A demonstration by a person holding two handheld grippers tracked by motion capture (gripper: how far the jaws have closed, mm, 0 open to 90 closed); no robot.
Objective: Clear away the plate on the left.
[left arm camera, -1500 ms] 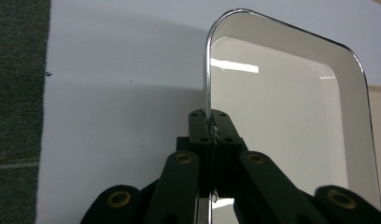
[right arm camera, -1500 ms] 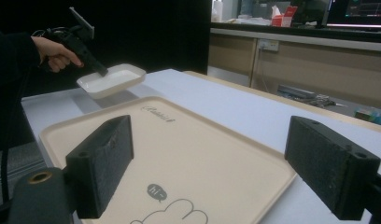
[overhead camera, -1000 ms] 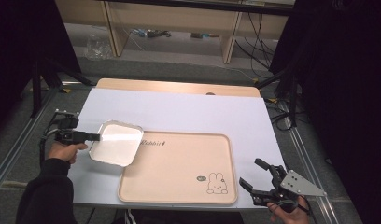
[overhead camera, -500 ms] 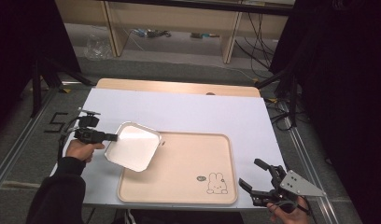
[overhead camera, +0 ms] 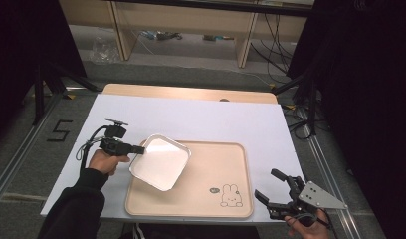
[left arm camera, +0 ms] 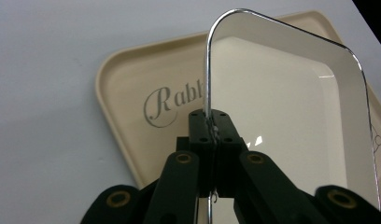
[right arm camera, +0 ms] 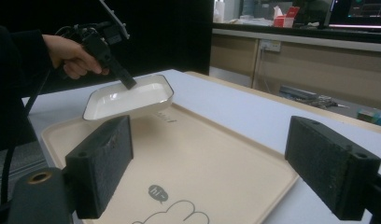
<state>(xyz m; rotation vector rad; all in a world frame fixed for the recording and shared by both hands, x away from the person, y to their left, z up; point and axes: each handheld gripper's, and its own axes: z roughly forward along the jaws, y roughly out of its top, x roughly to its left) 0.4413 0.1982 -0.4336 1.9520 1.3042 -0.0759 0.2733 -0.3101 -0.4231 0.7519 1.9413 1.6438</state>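
A white table (overhead camera: 201,119) took up the middle of the high view, and on its near half lay a beige serving tray (overhead camera: 216,172) with a raised rim, printed with a small rabbit at its near right corner and a cursive word beginning "Rabb" at its far left. Over the left part of that tray hung a white rectangular dish (overhead camera: 161,162) with a thin metal-bright rim, held clear of the tray's surface; in the right gripper view the dish (right arm camera: 130,98) floated above the tray (right arm camera: 212,158) with a gap beneath it, slightly tilted. The left gripper (overhead camera: 140,149) gripped the dish by its left edge, reaching in from the left with the person's hand (overhead camera: 107,160) and dark sleeve behind it. In the left gripper view the two black jaws were pressed together on the dish's rim (left arm camera: 208,93), which ran straight up between the pads. The right gripper (overhead camera: 271,190) sat at the near right corner of the table, just off the tray's edge, its jaws spread wide apart with nothing between them; its two black pads (right arm camera: 104,163) framed the tray in the right gripper view.
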